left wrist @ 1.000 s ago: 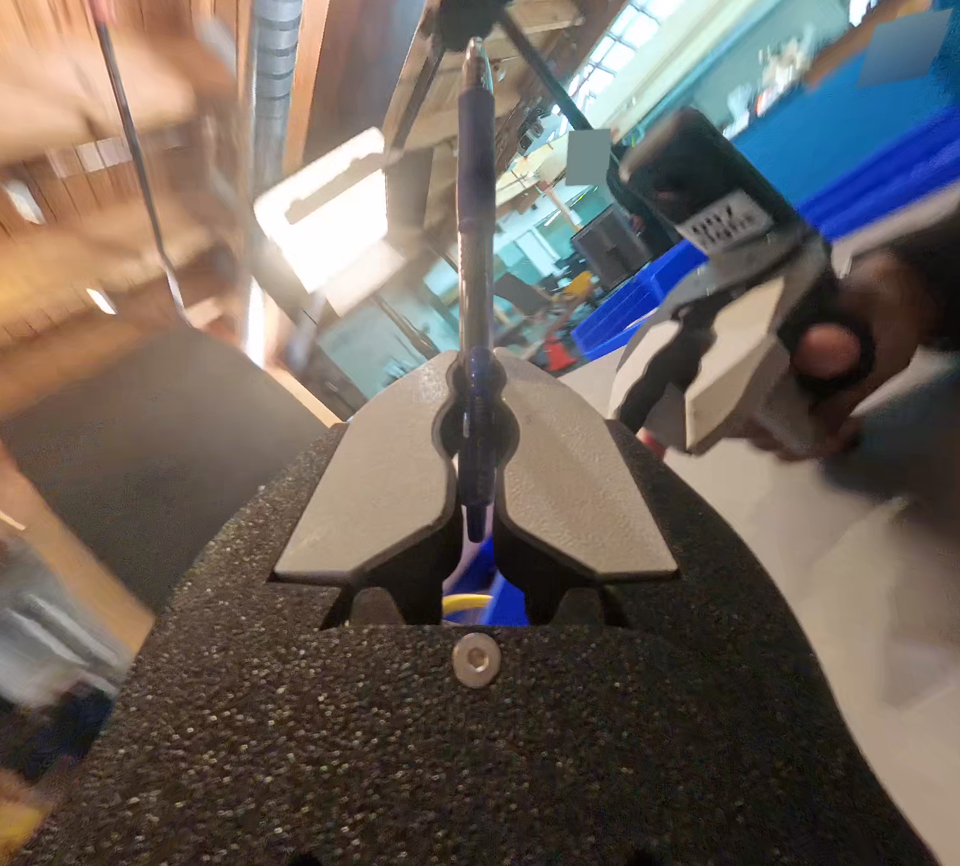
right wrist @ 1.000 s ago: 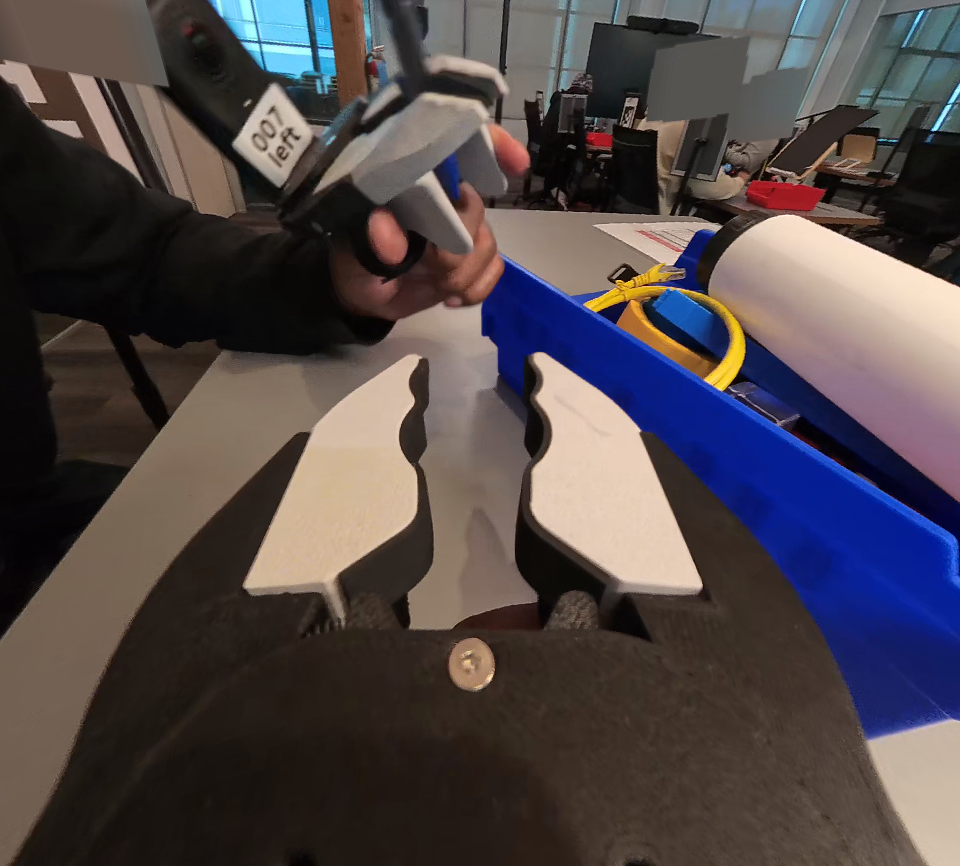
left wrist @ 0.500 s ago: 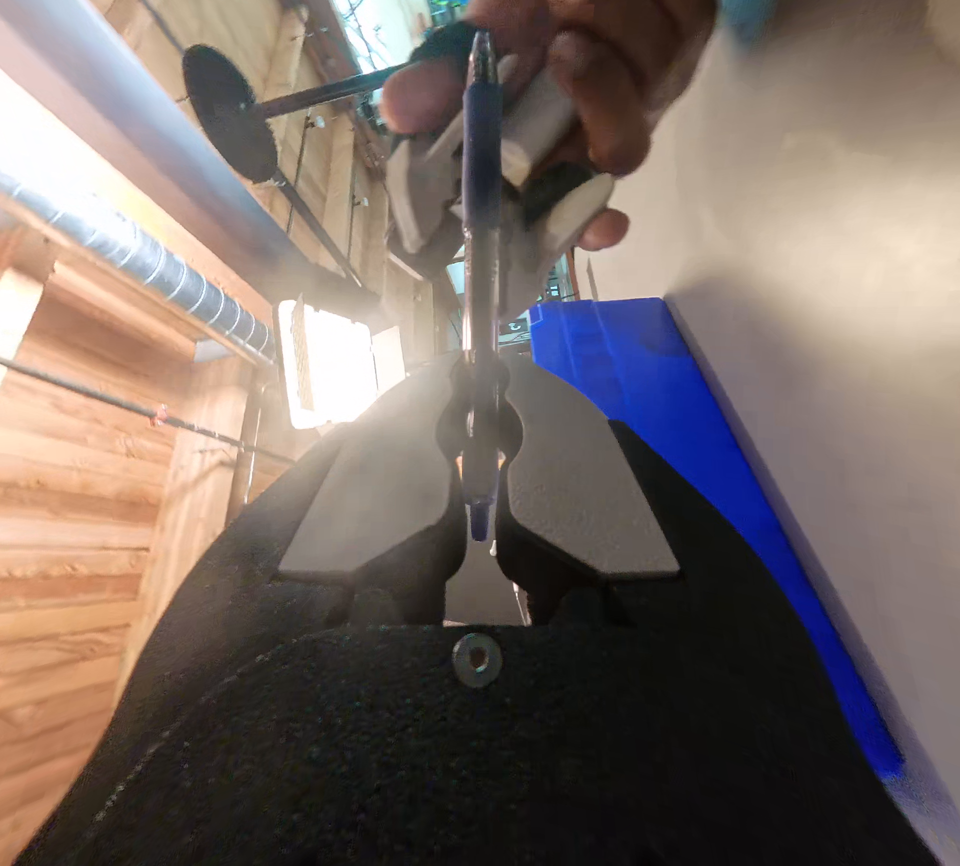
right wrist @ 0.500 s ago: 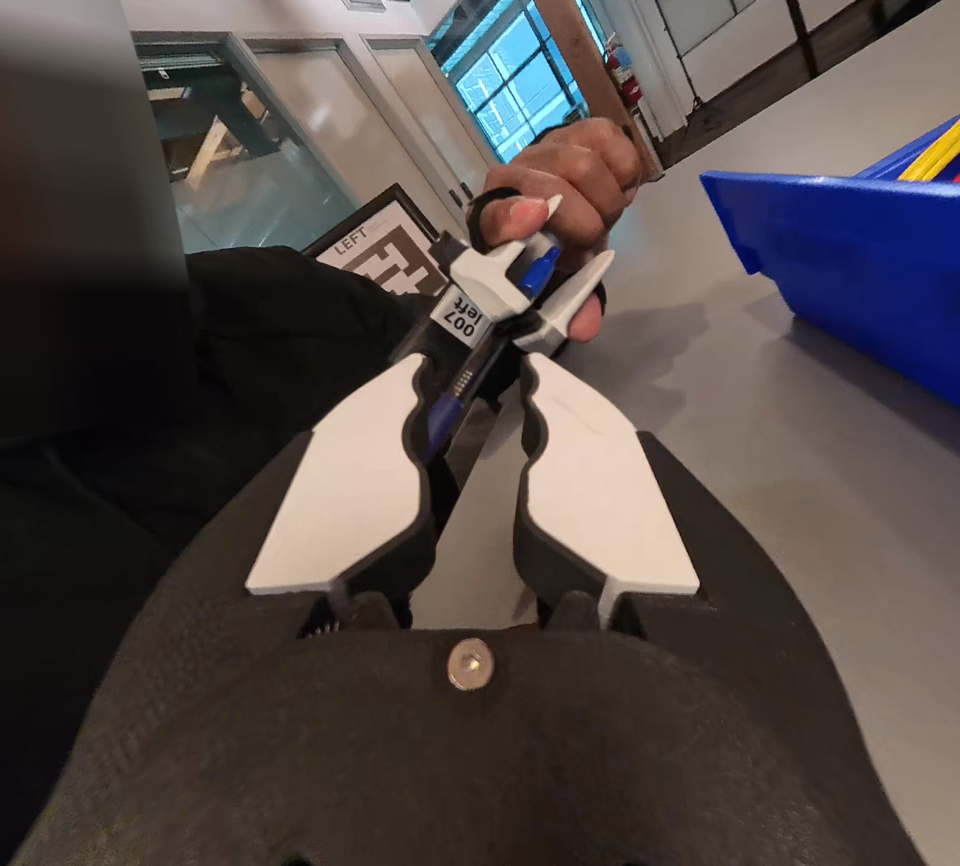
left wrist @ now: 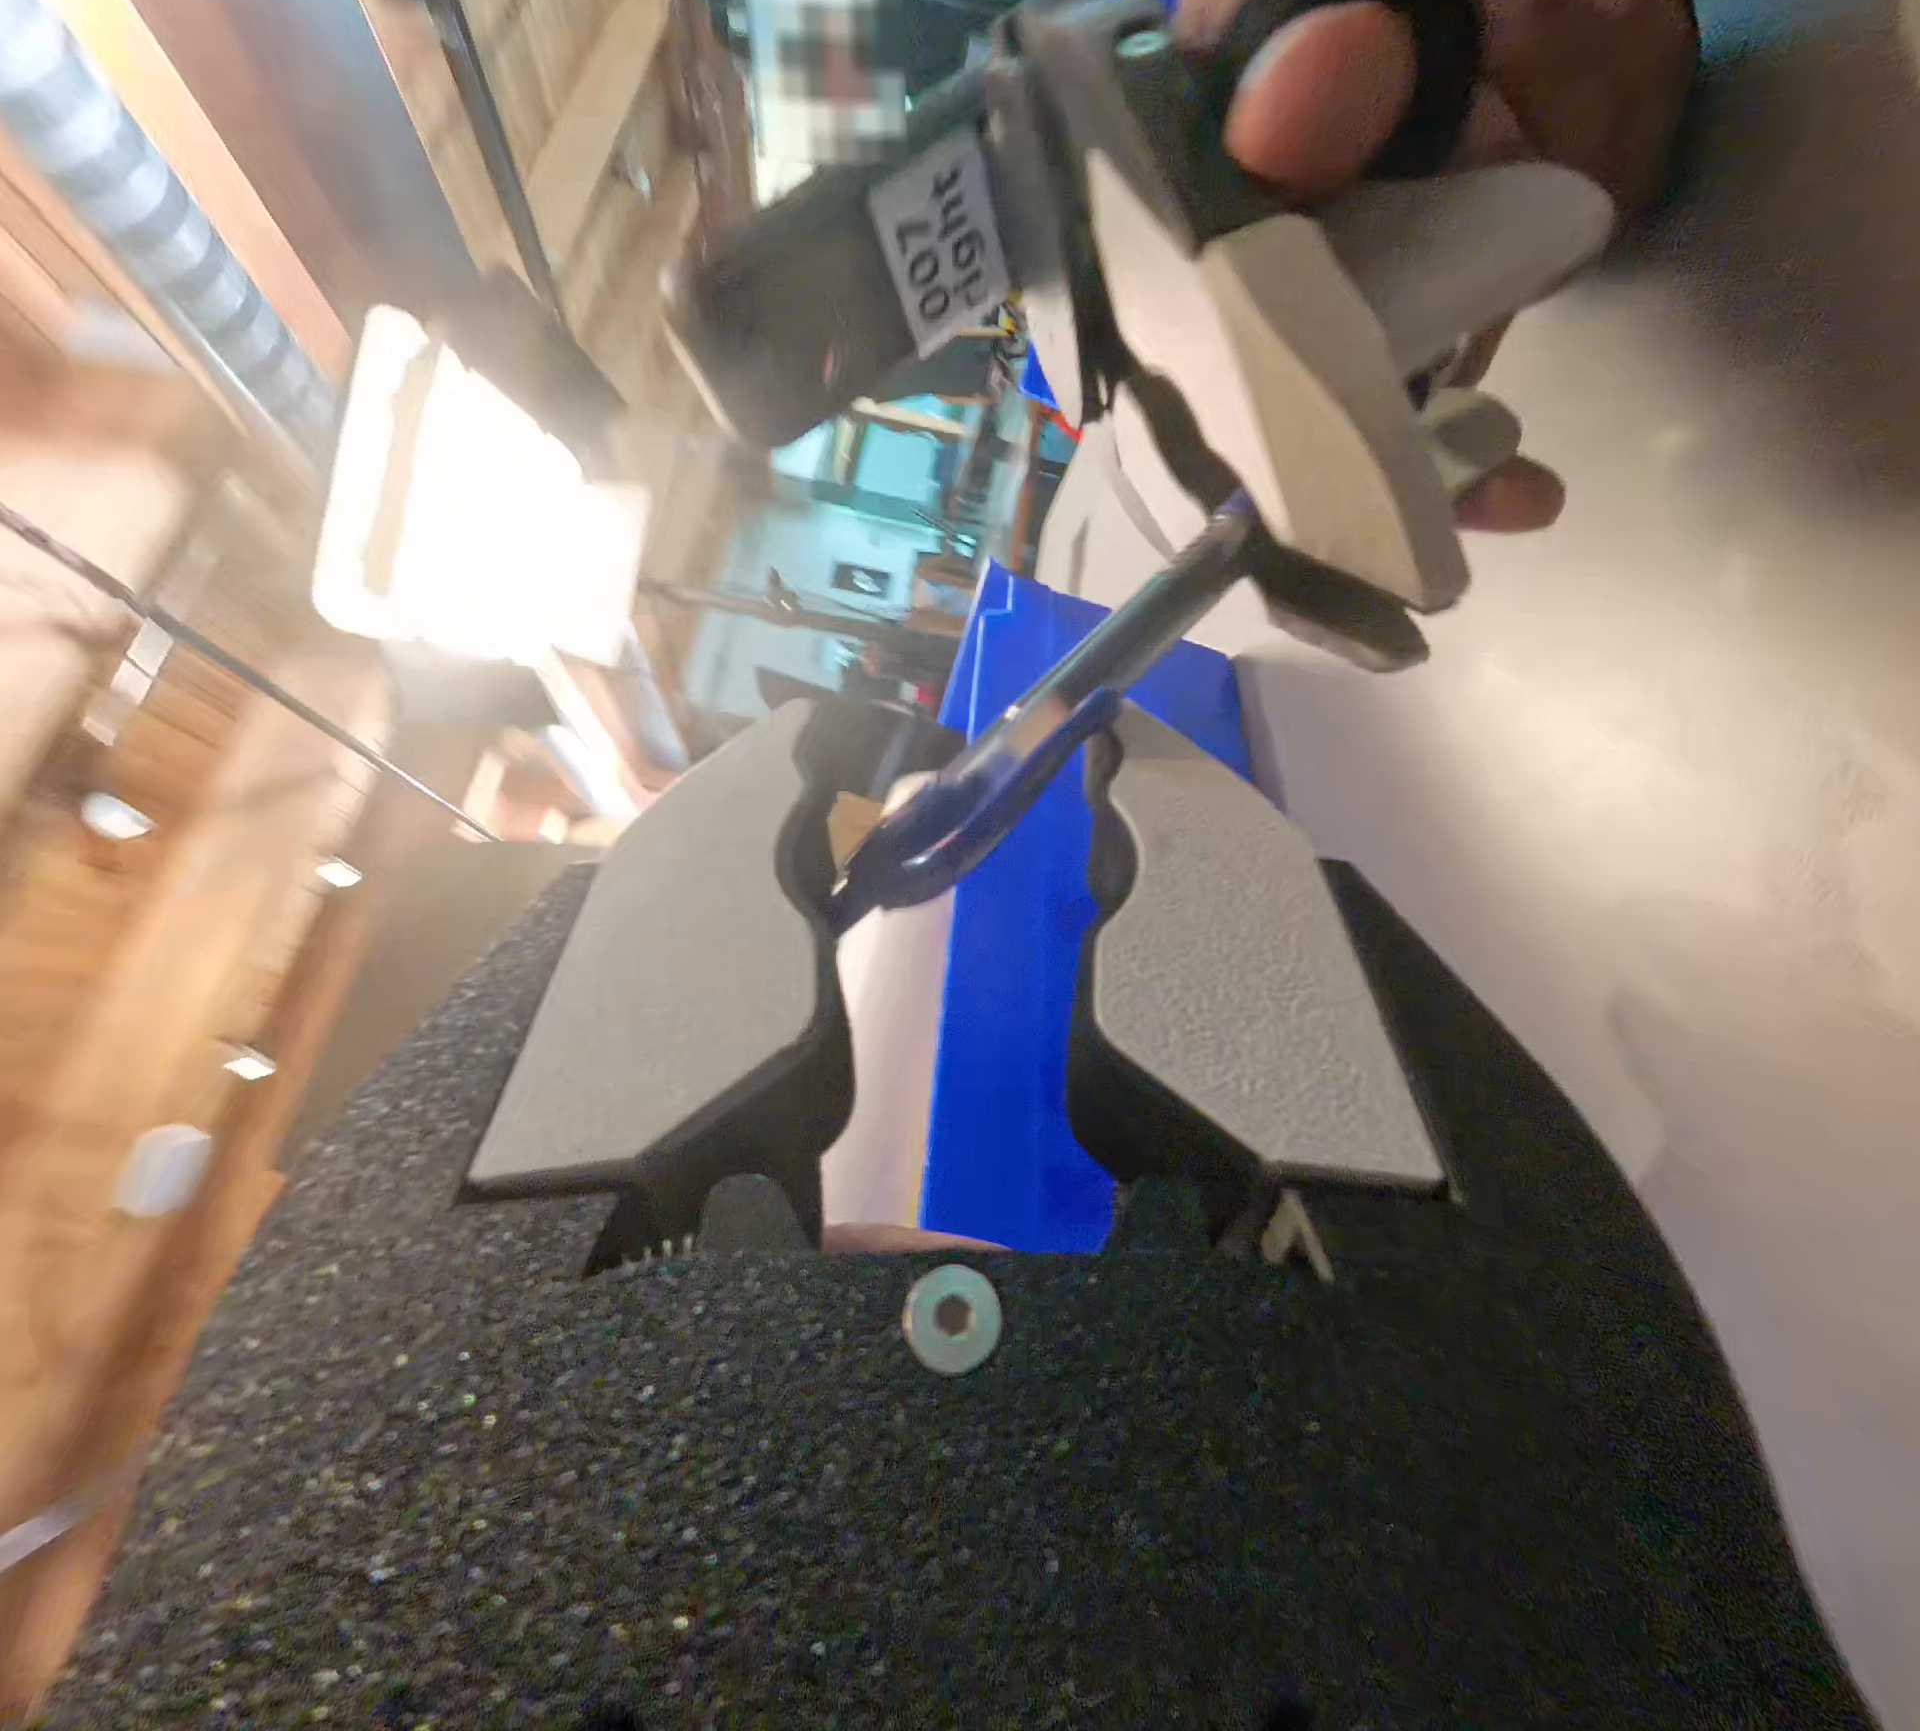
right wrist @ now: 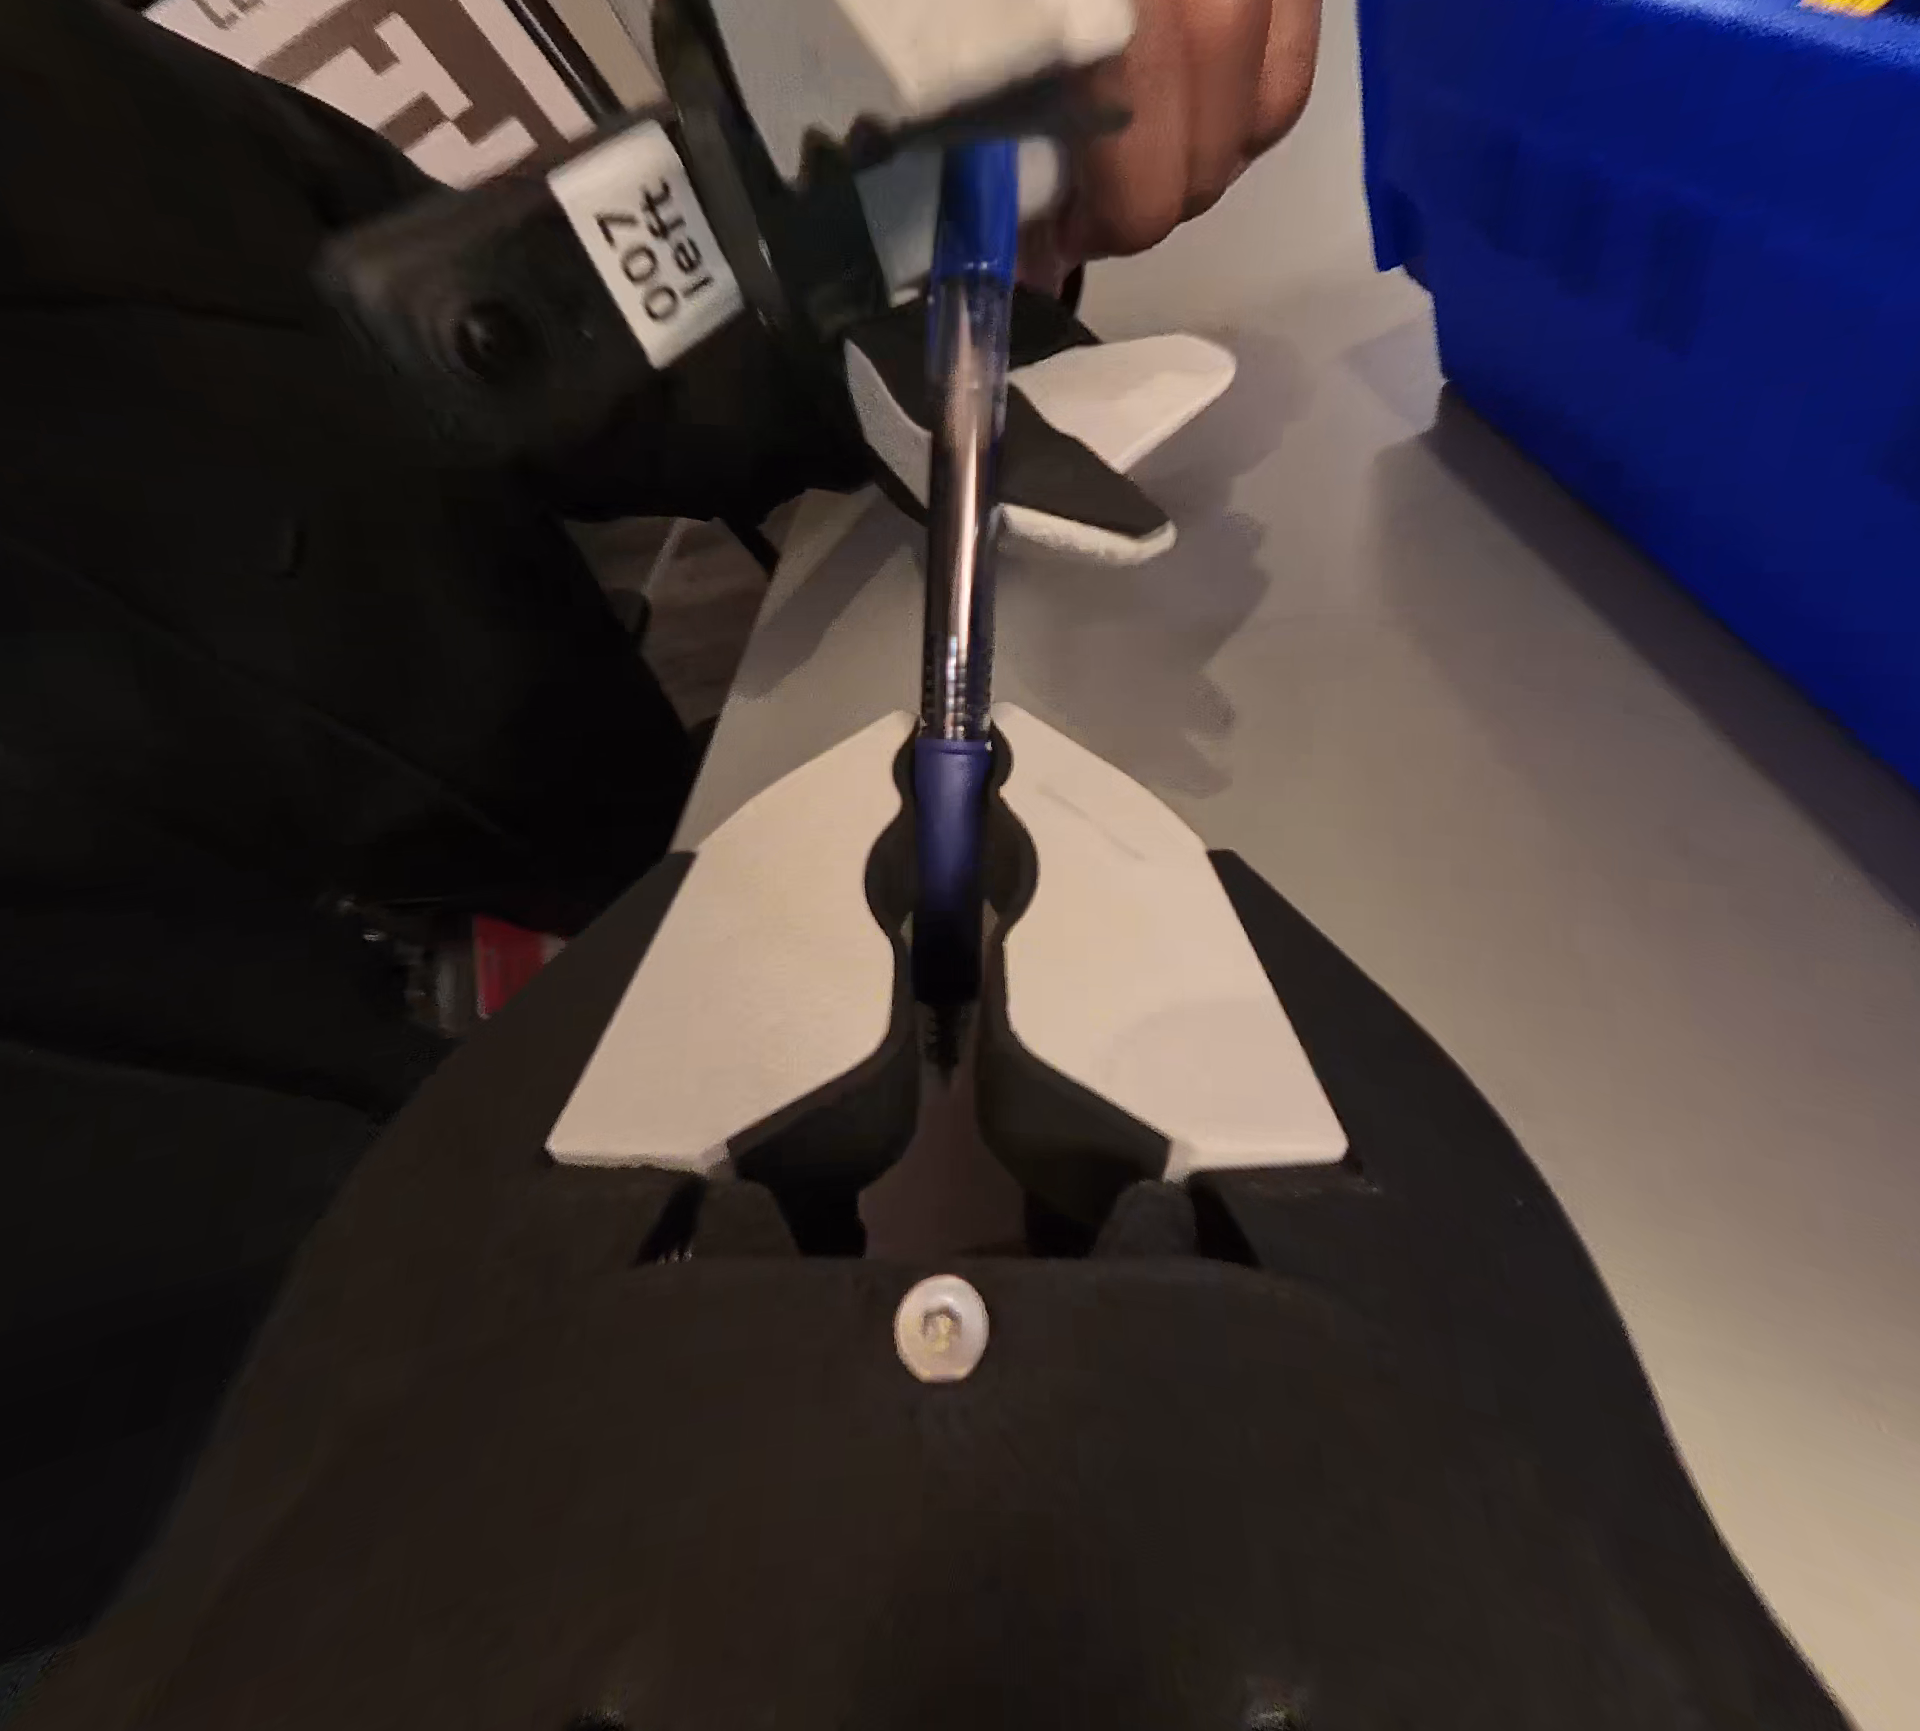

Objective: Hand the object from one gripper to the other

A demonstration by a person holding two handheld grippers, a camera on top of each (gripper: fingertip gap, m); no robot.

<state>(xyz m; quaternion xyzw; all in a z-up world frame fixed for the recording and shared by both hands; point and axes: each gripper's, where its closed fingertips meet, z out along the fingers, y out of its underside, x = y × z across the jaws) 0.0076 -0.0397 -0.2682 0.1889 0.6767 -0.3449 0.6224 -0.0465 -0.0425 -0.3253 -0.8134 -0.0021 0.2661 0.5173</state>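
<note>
I see one blue pen (right wrist: 961, 476): my right gripper (right wrist: 954, 751) clamps its grip, while my left gripper (left wrist: 961, 751) fingers stand wide around its tail, a gap only the left view shows.

White printed tag (left wrist: 940, 256) on right gripper, another (right wrist: 657, 247) on left gripper; lettered marker board (right wrist: 384, 60).

Facing wrist views, shared pen (right wrist: 961, 476)

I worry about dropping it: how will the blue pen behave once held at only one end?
The slim blue plastic pen looks stiff and light. Its smooth clear barrel may slip; the right gripper is clamped on the darker grip section. Being round, it would likely roll.
</note>
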